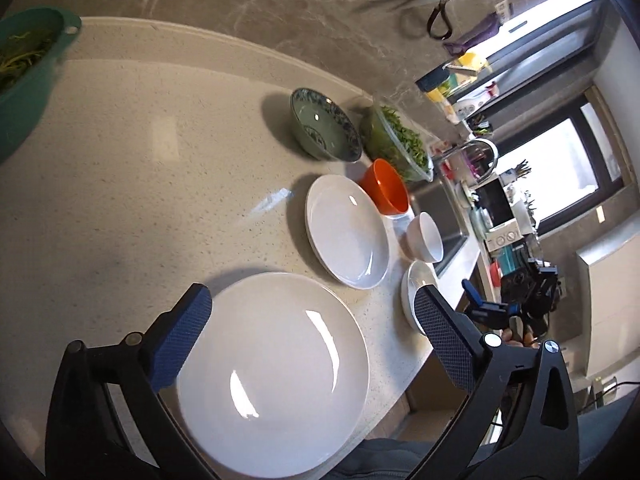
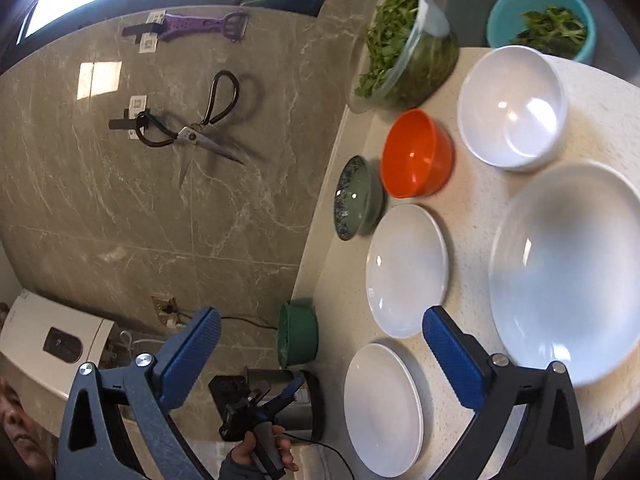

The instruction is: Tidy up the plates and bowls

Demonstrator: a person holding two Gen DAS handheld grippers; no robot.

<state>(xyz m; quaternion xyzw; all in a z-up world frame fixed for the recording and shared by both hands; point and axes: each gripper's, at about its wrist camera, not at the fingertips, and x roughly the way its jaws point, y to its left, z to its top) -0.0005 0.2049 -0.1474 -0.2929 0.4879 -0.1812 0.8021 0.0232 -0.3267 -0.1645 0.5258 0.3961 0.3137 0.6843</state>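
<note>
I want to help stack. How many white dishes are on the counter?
4: white bowl beside the orange bowl, big dish next to it, middle plate near the patterned bowl, near plate by the counter edge. Others may lie outside view.

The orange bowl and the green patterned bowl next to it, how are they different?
The orange bowl is plain and bright all over; the green patterned bowl has a dark blue pattern around its rim. The orange bowl looks deeper, the green one shallower and wider. Both are empty, upright, and stand near the counter's back edge.
</note>
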